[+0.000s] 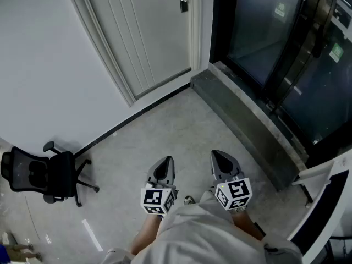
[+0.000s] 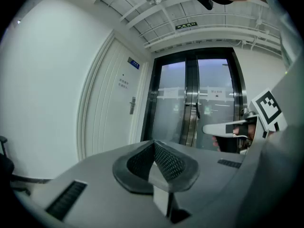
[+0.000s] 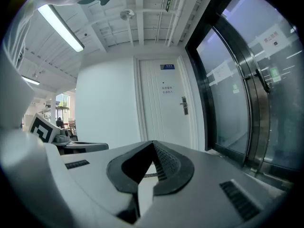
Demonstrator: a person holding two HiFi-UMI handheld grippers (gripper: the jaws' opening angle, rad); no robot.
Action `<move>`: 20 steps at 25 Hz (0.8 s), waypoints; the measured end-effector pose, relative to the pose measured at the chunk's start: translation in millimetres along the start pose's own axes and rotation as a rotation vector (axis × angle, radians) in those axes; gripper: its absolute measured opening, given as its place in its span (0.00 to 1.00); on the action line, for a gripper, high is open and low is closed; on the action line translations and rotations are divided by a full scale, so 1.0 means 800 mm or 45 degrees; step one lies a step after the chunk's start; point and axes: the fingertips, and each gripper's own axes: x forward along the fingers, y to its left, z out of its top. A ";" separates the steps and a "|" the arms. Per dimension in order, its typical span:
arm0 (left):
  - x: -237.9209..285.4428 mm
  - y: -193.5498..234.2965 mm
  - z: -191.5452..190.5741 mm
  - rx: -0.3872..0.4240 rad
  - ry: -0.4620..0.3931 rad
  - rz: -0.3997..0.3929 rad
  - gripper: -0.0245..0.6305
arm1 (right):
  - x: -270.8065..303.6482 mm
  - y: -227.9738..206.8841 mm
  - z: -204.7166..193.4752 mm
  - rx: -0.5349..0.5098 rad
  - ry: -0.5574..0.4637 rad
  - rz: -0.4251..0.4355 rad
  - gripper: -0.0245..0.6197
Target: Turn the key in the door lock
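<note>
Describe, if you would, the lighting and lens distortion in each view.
Head view: soft, even light; the white door looks bowed. Left gripper view: fisheye, black corners, glass doors bright. Right gripper view: the ceiling light glares; straight edges curve.

Head view: a black office chair (image 1: 41,175) with armrests and a star base stands on the pale speckled floor (image 1: 181,131), near the white wall (image 1: 44,65). A black baseboard (image 1: 132,117) runs along the wall's foot. A grey stone sill (image 1: 247,131) borders the dark glass doors (image 1: 275,43), which carry green stickers (image 1: 280,9). White furniture (image 1: 324,172), partly cut off, is at lower right.

Left gripper view: a green exit sign (image 2: 185,26) hangs under the ribbed ceiling (image 2: 142,4), above the glass doors. Paper notices (image 2: 216,93) are on the panes.

Right gripper view: a lit tube lamp (image 3: 61,27) is overhead.
</note>
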 end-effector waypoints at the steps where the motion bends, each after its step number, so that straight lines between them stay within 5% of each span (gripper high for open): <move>1: -0.005 -0.002 -0.001 -0.006 0.003 -0.007 0.05 | -0.002 0.003 -0.002 -0.003 0.011 -0.003 0.04; 20: -0.004 -0.016 -0.015 -0.037 0.017 0.038 0.05 | -0.017 -0.014 -0.017 -0.046 0.055 -0.042 0.04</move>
